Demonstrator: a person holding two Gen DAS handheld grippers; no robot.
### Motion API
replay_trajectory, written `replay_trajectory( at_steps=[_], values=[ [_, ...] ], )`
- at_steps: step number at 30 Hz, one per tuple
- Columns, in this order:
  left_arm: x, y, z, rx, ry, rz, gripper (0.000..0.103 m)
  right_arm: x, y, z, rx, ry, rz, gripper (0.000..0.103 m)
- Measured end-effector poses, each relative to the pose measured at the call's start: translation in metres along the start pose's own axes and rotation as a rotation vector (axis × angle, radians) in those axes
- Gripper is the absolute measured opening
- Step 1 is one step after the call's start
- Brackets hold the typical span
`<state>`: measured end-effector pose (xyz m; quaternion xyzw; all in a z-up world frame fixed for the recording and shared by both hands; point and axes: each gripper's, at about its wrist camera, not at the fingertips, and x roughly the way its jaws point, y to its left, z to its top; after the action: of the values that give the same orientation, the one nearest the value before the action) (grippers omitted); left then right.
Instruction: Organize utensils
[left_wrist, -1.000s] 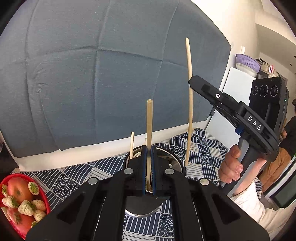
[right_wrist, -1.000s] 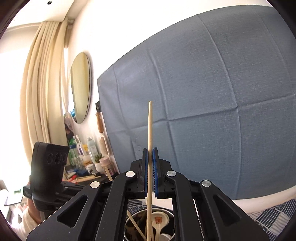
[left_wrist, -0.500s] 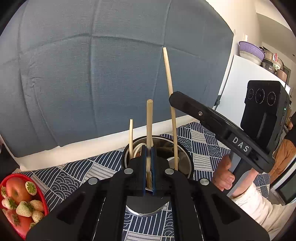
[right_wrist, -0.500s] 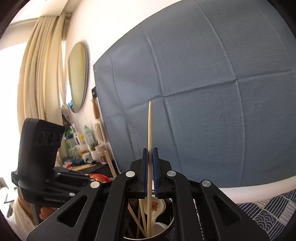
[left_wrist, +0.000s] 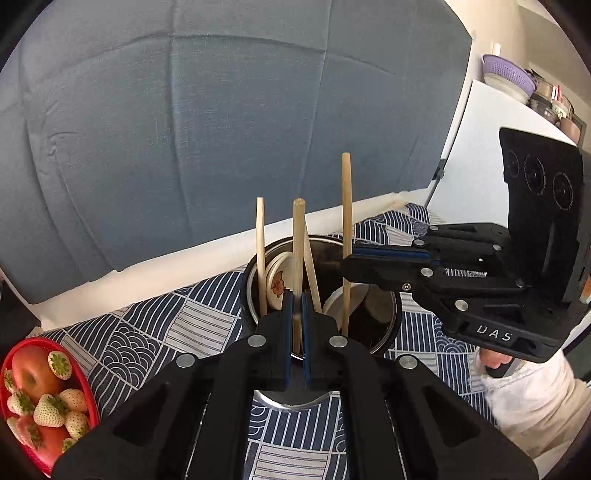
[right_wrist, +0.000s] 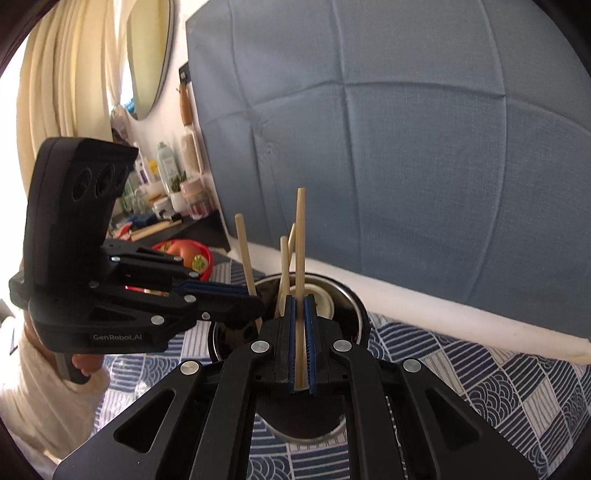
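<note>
A round metal utensil holder (left_wrist: 384, 321) stands on the patterned cloth; it also shows in the right wrist view (right_wrist: 354, 310). It holds two loose wooden chopsticks (left_wrist: 260, 254) and white spoons (left_wrist: 277, 280). My left gripper (left_wrist: 296, 306) is shut on an upright wooden chopstick (left_wrist: 298, 243) whose lower end is inside the holder. My right gripper (right_wrist: 300, 314) is shut on another upright chopstick (right_wrist: 300, 236), also lowered into the holder. The right gripper appears in the left wrist view (left_wrist: 347, 260), holding its chopstick (left_wrist: 346, 199).
A red bowl of strawberries and an apple (left_wrist: 37, 398) sits at the left on the blue patterned tablecloth (left_wrist: 155, 328). A blue fabric backdrop (left_wrist: 221, 129) stands behind. A shelf with bottles (right_wrist: 166, 177) lies far left in the right wrist view.
Both grippers have lowered toward the holder. The right gripper's chopstick has come down and its lower end now sits inside the holder beside the left one.
</note>
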<state>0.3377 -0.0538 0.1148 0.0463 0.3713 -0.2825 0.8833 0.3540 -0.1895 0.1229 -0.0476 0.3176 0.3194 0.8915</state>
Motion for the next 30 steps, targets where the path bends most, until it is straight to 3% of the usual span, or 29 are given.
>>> replay_trajectory(
  at_steps=[5,7,10,12,13,14,15,16,19,20,30],
  values=[
    [0.003,-0.009,0.004,0.07,0.071,0.005,0.005,0.013,0.006,0.003,-0.044,0.166,-0.016,0.005],
    [0.006,-0.014,0.006,0.112,0.112,0.032,0.005,0.015,0.009,0.003,-0.07,0.209,-0.021,0.005],
    [0.008,-0.014,0.01,0.124,0.156,0.007,0.007,0.017,0.015,0.006,-0.091,0.231,-0.023,0.007],
    [0.002,-0.013,0.012,0.118,0.138,0.017,0.036,0.008,0.018,0.007,-0.108,0.2,-0.05,0.021],
    [-0.005,-0.014,0.012,0.123,0.113,0.026,0.044,0.002,0.019,0.006,-0.12,0.174,-0.083,0.039],
    [-0.012,-0.014,0.011,0.122,0.093,0.041,0.063,-0.005,0.02,0.006,-0.132,0.155,-0.104,0.054],
    [-0.019,-0.014,0.01,0.123,0.075,0.059,0.076,-0.013,0.02,0.005,-0.138,0.139,-0.097,0.057],
    [-0.025,-0.014,0.007,0.128,0.06,0.078,0.078,-0.019,0.02,0.004,-0.14,0.132,-0.093,0.058],
    [-0.039,-0.008,-0.002,0.113,0.027,0.159,0.096,-0.036,0.019,0.0,-0.155,0.082,-0.172,0.082],
    [-0.043,-0.005,-0.005,0.099,0.017,0.175,0.097,-0.041,0.019,-0.002,-0.151,0.066,-0.185,0.088],
    [-0.071,0.007,-0.057,-0.052,-0.084,0.264,0.097,-0.091,0.034,-0.035,-0.111,-0.132,-0.28,0.095]
  ],
)
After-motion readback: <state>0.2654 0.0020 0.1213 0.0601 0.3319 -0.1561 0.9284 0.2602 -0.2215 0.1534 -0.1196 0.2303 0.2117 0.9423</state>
